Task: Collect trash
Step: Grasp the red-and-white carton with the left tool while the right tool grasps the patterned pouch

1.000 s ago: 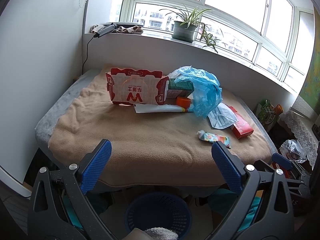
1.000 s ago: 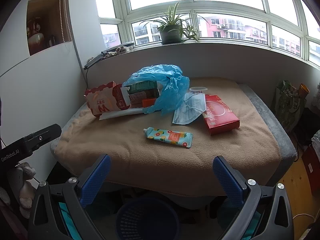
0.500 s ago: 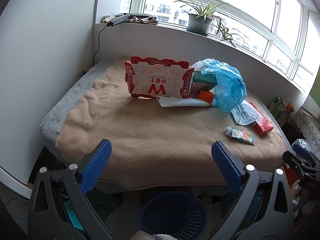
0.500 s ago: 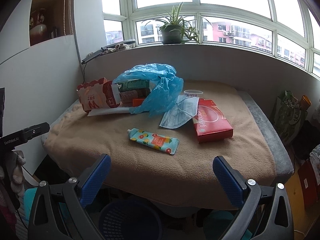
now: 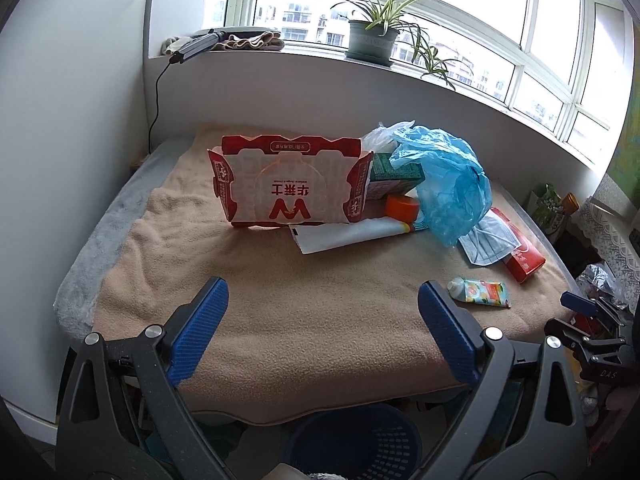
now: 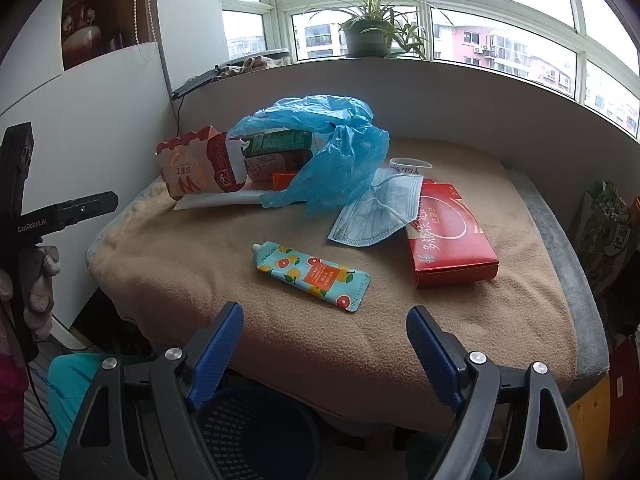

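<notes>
Trash lies on a tan blanket (image 5: 280, 304): a red-and-white paper carton (image 5: 290, 182) (image 6: 196, 170), a blue plastic bag (image 5: 448, 184) (image 6: 328, 152), a face mask (image 6: 376, 212) (image 5: 488, 244), a red box (image 6: 448, 236) (image 5: 522, 256), a printed tube (image 6: 312, 274) (image 5: 480, 292), a white envelope (image 5: 348, 234). A blue basket (image 5: 356, 444) (image 6: 256, 432) stands on the floor below the front edge. My left gripper (image 5: 322, 332) is open and empty, short of the carton. My right gripper (image 6: 324, 352) is open and empty, just short of the tube.
A white wall panel (image 5: 72, 140) bounds the left side. A windowsill with a potted plant (image 5: 372, 36) (image 6: 368, 36) runs behind. Bags and clutter (image 6: 608, 224) stand on the floor at the right. The other gripper shows at the right edge (image 5: 588, 328) and the left edge (image 6: 60, 212).
Both grippers have moved forward toward the blanket. The left view swung to face the carton. The tube now sits closer in front of the right gripper. Both stay open.
</notes>
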`<act>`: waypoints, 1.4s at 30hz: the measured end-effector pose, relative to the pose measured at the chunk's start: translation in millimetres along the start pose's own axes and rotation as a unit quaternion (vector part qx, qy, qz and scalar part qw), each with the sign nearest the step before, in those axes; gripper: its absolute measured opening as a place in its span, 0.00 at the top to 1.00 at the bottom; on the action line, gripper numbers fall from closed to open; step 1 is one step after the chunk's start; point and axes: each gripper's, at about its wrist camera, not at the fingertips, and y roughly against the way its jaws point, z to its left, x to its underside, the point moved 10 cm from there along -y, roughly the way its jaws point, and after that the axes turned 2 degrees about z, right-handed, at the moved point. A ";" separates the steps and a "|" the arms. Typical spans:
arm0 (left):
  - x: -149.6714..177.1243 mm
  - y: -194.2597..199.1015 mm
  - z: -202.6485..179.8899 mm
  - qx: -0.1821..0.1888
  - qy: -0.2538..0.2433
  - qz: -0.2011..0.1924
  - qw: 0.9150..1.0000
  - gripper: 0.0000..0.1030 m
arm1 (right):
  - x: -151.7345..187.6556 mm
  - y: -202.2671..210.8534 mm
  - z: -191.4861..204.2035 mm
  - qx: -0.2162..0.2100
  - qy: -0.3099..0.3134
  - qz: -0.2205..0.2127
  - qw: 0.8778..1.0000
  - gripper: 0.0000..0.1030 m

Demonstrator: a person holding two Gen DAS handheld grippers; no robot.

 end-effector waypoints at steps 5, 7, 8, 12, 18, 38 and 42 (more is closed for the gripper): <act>-42.2 -3.7 2.6 0.002 -0.038 -0.017 0.999 0.06 | -6.7 -6.8 2.1 -0.017 0.007 0.006 1.000 0.23; -68.3 -7.9 6.4 0.008 -0.047 -0.022 0.999 0.07 | -9.3 -9.4 2.3 -0.016 0.008 0.007 1.000 0.23; -80.6 -11.3 7.0 0.008 -0.057 -0.022 0.998 0.07 | -10.1 -11.0 2.1 -0.014 0.007 0.007 1.000 0.23; -116.5 -39.8 4.2 -0.011 -0.121 0.005 0.993 0.20 | -10.8 -19.6 2.7 -0.015 0.006 0.016 1.000 0.23; -126.2 -83.4 -12.9 -0.036 -0.241 0.052 0.969 0.20 | -7.9 -30.9 1.2 -0.014 0.012 0.027 0.999 0.23; -85.9 -144.4 11.4 -0.035 -0.291 0.153 0.944 0.24 | -25.1 -82.4 12.0 -0.042 0.092 0.065 0.993 0.23; -86.1 -137.0 18.9 -0.034 -0.277 0.151 0.948 0.30 | -19.2 -89.2 17.9 -0.054 0.109 0.077 0.990 0.16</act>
